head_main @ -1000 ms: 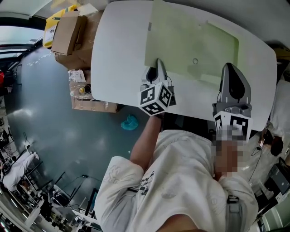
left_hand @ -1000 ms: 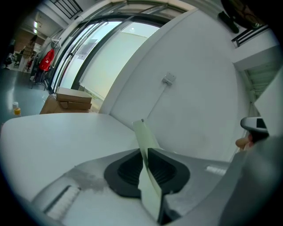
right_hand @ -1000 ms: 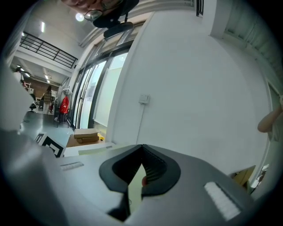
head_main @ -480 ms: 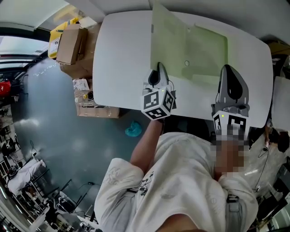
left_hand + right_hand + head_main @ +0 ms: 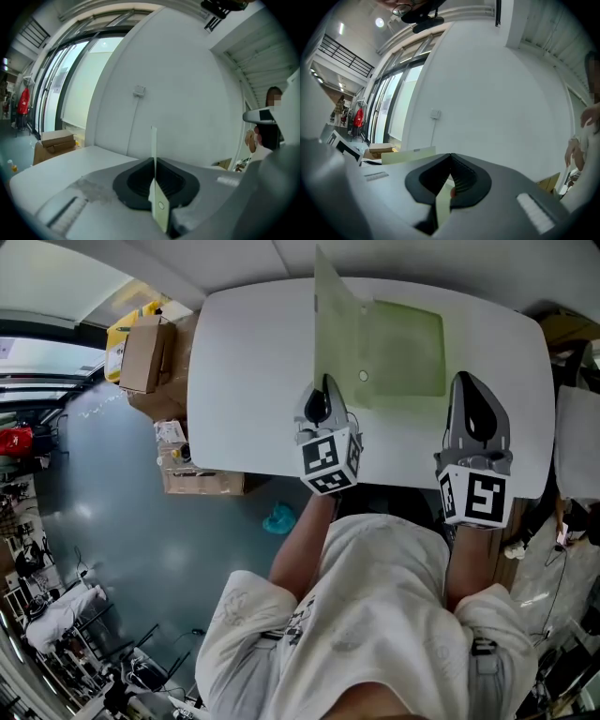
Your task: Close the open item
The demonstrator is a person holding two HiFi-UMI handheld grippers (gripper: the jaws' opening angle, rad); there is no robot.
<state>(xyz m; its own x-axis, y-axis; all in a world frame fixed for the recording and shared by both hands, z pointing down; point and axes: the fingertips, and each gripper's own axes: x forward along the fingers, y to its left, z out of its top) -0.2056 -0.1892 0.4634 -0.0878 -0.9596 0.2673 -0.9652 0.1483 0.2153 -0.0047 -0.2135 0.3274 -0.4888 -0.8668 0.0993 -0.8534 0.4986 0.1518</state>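
Though flatter earlier, flap (image 5: pixel 334 343) upright.

table (image 5: pixel 244 362): white, bears green folder (image 5: pixel 405 348) | cover (image 5: pixel 328 329): stands raised along folder's left side | left gripper (image 5: pixel 325 382): tip at cover's near edge | right gripper (image 5: pixel 466 381): tip by folder's near right corner | floor, left of table — boxes (image 5: pixel 145 352)

The folder (image 5: pixel 403 348) on the table (image 5: pixel 253 362) is thin, translucent pale-green plastic; the table smooth, matt white; boxes (image 5: pixel 147 354) beside the table, brown cardboard.
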